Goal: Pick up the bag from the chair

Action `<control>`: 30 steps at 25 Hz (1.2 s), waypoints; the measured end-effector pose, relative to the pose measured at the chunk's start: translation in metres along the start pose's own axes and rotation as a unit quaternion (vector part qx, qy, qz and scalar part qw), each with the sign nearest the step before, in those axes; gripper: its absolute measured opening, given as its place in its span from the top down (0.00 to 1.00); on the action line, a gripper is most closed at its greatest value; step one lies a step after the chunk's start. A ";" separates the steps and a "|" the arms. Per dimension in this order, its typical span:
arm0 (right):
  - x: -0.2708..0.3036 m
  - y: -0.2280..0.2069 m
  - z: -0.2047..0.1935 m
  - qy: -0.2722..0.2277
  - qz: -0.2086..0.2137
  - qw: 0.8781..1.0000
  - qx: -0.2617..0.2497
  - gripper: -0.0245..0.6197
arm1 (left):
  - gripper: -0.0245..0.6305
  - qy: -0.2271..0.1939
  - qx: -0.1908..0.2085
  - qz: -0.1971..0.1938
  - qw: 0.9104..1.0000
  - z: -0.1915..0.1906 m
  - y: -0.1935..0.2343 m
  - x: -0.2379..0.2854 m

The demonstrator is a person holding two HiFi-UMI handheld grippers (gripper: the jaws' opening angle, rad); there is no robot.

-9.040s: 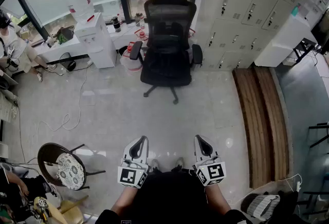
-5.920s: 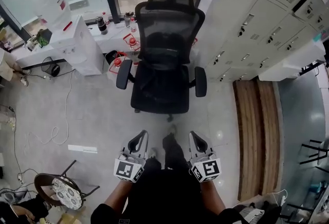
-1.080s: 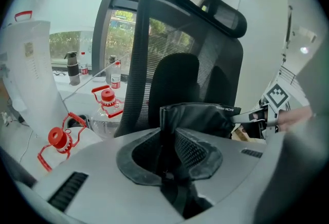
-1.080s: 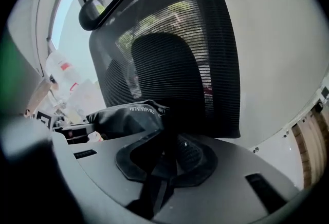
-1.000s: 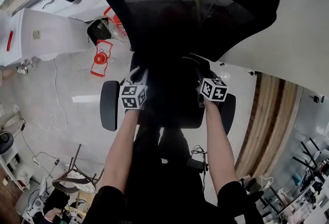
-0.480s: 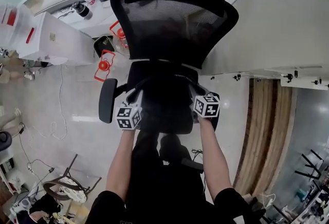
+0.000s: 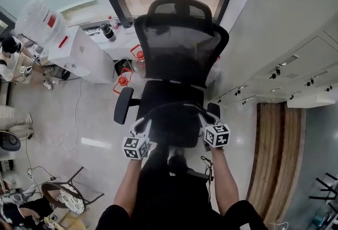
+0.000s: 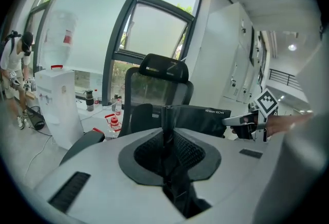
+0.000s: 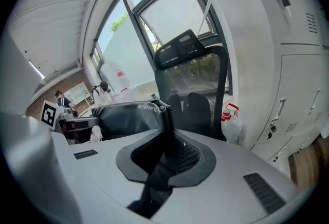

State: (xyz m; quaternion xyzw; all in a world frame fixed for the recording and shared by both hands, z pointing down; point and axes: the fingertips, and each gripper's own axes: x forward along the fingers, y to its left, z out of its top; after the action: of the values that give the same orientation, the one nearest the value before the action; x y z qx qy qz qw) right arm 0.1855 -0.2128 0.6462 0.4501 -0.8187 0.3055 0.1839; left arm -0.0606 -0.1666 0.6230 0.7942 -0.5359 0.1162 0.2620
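Window-side chair (image 7: 179, 55) beneath, left tongs (image 8: 167, 136) just tightened, right tongs (image 9: 167, 138) tight, both on bag (image 8: 205, 119).

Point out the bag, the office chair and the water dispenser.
bag (image 8: 205, 119), left gripper view, its front panel.
office chair (image 7: 179, 55), head view, mesh backrest.
water dispenser (image 7: 82, 57), head view, white cabinet body.

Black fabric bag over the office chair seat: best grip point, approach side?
The strap of the black fabric bag, at both ends, from the seat's open front: it arcs clear above the bag, thin enough to pinch, and backrest and armrests block the other sides.
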 end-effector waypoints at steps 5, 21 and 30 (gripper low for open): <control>-0.064 0.044 -0.003 -0.010 0.009 1.000 -0.014 0.91 | 0.88 -0.014 -0.002 -0.017 1.000 0.004 -0.027 -0.071; -0.156 0.164 0.036 -0.101 -0.012 0.994 -0.047 0.91 | 0.89 -0.099 0.050 -0.073 0.991 0.067 -0.026 -0.195; -0.161 0.199 0.038 -0.111 -0.015 0.992 -0.056 0.91 | 0.89 -0.108 0.058 -0.089 0.988 0.081 -0.011 -0.222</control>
State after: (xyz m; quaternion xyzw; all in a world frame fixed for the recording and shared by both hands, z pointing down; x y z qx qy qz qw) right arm 0.1005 -0.0558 0.4586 0.4823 -0.8430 0.2051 0.1214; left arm -0.1473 -0.0315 0.4487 0.8605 -0.4804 0.0369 0.1653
